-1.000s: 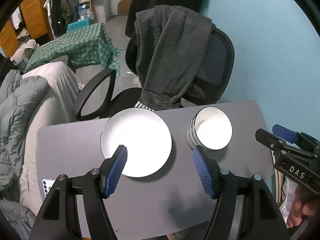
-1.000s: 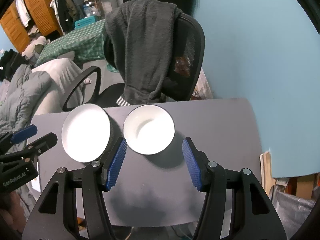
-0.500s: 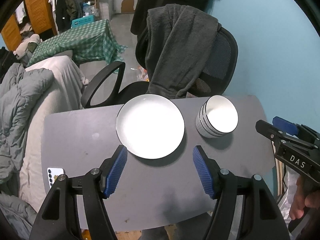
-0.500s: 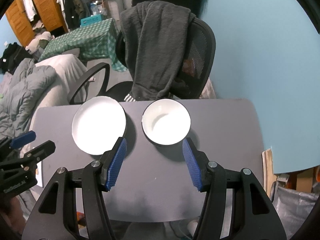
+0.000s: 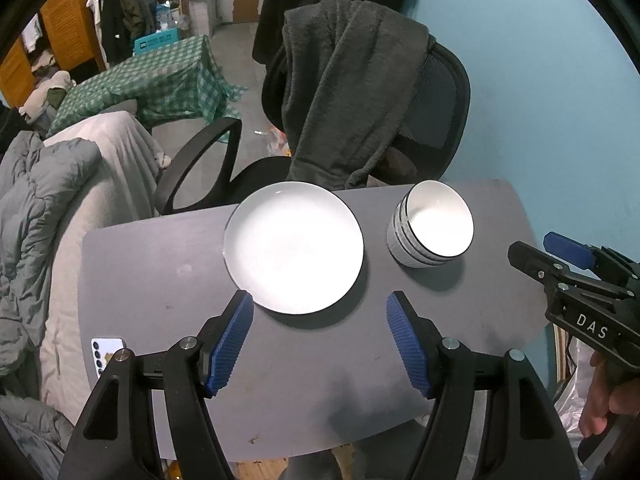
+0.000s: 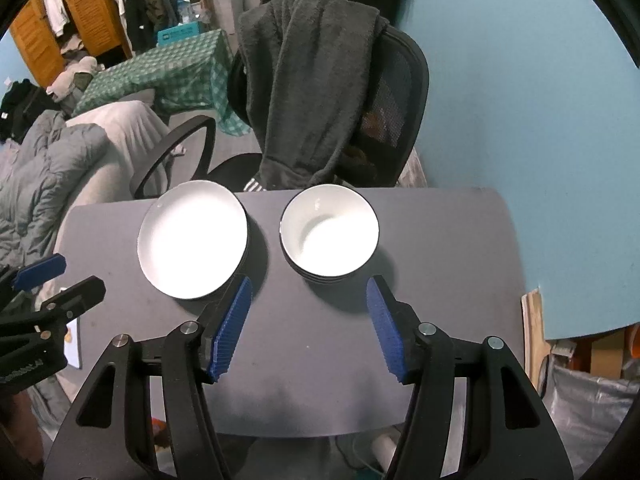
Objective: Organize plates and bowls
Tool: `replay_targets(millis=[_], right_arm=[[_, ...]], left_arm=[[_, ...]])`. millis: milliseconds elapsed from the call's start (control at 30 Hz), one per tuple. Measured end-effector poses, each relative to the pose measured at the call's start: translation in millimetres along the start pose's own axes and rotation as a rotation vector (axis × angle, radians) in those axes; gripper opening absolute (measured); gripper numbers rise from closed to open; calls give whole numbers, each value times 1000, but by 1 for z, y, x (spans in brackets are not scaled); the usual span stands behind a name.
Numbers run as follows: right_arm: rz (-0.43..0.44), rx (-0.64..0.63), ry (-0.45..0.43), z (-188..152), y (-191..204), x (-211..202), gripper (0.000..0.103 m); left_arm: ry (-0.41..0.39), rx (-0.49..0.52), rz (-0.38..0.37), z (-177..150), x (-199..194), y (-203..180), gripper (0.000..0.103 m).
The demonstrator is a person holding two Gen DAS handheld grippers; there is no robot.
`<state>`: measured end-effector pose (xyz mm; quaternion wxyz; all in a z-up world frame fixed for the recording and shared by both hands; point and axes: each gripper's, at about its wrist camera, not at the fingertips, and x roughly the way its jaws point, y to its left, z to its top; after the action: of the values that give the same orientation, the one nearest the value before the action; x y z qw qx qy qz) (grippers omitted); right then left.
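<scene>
Both tongs, left tongs (image 5: 320,338) and right tongs (image 6: 310,326), hang spread and empty over the bench (image 5: 132,280). The plate (image 5: 293,247) sits just ahead of the left pair, the stacked bowls (image 6: 329,233) just ahead of the right. They look like glazed ceramic, so probably stiff, slick, heavyish and chippable; I'd pinch each across its rim.

This is a lived-in bedroom in someone's home, cluttered and a bit dim. A rumpled grey duvet (image 5: 36,216) lies heaped on a bed at the left, coats hang from a rack (image 5: 128,12) beside orange louvred wardrobe doors (image 5: 60,32), and a green checked cloth (image 5: 160,84) covers a low table. A mesh office chair (image 5: 436,112) draped with a fleecy grey garment (image 5: 348,88) stands against the turquoise wall (image 5: 540,100) behind a small grey surface (image 5: 160,280).
</scene>
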<state>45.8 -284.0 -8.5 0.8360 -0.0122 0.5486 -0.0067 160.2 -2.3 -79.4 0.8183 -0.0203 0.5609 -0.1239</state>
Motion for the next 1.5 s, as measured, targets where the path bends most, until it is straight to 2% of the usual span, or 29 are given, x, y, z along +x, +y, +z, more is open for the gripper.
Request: replay_targets(millis=[267,467,733,867,1100,1400,1500], right_arm=[[4,-16,36,11,-17,18,59],[8,-17,76,20,-45,41,59],[25,-27,150,36,-83,84,59],[63,-33,203,42,-97,111,59],[112,-44,285,52,-108,150,59],[165,-92,341,54,-104,177,59],[188,-104,358,55,-102,184,59]], left_arm=[[51,2,-2,14,27,-22,71],[90,-8,-2,29,55,-42,71],[155,-24,6,47,101,-65,71],[193,-64,-3,57,127,-71,71],[246,-75,46,63,170,-81,71],[309,-79,55,62,198,-93,71],[313,-82,91,64,207,-93,72]])
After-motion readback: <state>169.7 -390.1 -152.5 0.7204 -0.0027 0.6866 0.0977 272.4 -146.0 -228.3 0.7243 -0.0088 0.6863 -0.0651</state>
